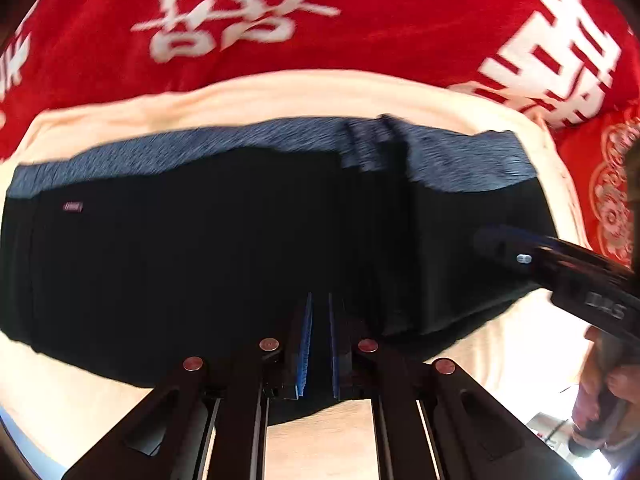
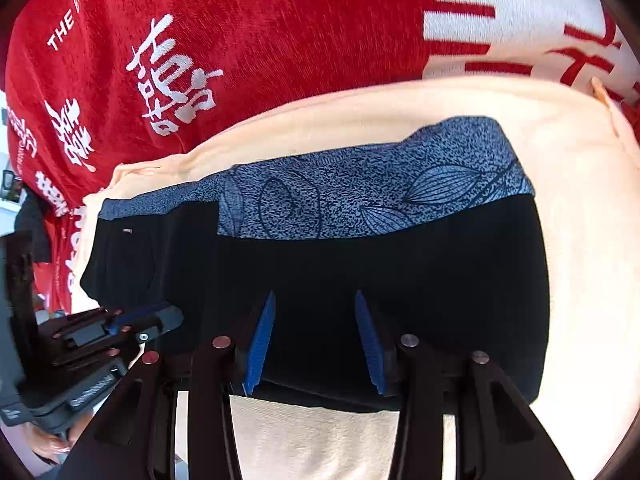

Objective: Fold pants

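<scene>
Pants [image 2: 360,288]: black, thin knit by the look, with a blue-grey speckled waistband [image 2: 360,200] printed with leaf outlines along the far edge. They lie as a compact, squarish bundle in the middle of a cream towel [image 2: 540,128], waistband far, folded edge near. Small tag near the left end [image 1: 73,207].

Handling, judged: light, limp, no stiffness of its own; the layers will likely slide over one another and sag if lifted from one point. The waistband looks thicker and elasticated, so it should hold a pinch better than the plain black cloth. For a further fold, the near edge at both corners looks the best place to take hold, all layers at once.

Left gripper [image 1: 319,344]: blue ribbed pads nearly together, a narrow gap between them, nothing visibly caught; it hangs over the near edge of the pants, left of centre.

Right gripper [image 2: 316,344]: jaws partway apart, above the near edge, pads not pressing on the cloth as far as can be seen.

Towel: soft, matte, slightly rumpled. Under it a red plush blanket [image 2: 260,20] with white characters, extending far and to both sides.
</scene>
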### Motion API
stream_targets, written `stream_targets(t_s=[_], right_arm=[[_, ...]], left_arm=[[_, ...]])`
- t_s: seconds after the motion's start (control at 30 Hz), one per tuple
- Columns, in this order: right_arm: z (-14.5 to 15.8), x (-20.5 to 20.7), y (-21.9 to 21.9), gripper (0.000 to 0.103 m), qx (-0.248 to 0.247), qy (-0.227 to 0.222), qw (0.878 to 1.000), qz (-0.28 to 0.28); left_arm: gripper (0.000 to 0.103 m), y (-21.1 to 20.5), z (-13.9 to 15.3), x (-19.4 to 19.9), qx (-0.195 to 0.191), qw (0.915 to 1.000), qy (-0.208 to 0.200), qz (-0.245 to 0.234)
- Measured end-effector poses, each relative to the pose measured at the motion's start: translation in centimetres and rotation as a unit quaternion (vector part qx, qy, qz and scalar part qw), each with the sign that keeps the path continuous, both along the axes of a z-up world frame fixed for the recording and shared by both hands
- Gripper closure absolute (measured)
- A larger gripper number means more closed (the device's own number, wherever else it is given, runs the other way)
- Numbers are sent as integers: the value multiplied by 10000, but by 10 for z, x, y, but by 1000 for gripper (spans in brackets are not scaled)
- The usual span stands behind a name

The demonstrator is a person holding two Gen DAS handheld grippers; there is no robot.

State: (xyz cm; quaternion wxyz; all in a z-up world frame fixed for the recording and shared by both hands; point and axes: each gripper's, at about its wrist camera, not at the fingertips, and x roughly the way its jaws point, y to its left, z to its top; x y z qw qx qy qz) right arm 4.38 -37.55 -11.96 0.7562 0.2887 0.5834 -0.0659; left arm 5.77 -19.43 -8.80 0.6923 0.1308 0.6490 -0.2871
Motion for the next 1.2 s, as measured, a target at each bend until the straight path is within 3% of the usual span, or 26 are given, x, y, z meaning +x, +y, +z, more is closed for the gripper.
stream_targets(t_s=[0.07,0.13,0.2,0.23,0.27,0.33,0.4,0.5,0.77,0.97,1.2], right_arm=[[7,5,10,56,-128,-36,9999,75],[11,9,19,43,-253,-25,9995,183],[14,17,31,40,-439,-8,9985,335],[15,22,40,40,-562,13,9974,458],[15,25,45,40,-643,28,9965,536],[14,33,57,38,-808,111,9941,721],[8,36,64,36,-821,268,9930,810],[-12,40,66,29,-509,573,9949,650],[-9,29,79,27,-416,379,9947,857],[-1,13,63,27,134,250,9991,307],[8,-3,63,27,87,391,9989,229]], left_arm=[[95,9,-5,4,82,9999,-14,126],[95,17,-8,7,124,9997,-59,210],[94,24,-9,10,187,9995,-105,242],[79,27,-9,9,194,9994,-108,249],[46,31,-8,10,205,9993,-130,276],[8,40,-4,12,290,9982,-360,373],[8,44,-1,10,375,9974,-532,305],[8,58,-3,11,438,9974,-449,355],[8,85,-10,16,571,9962,-439,483],[7,85,-28,19,588,9961,-333,563],[1,88,-42,20,532,9963,-236,637]])
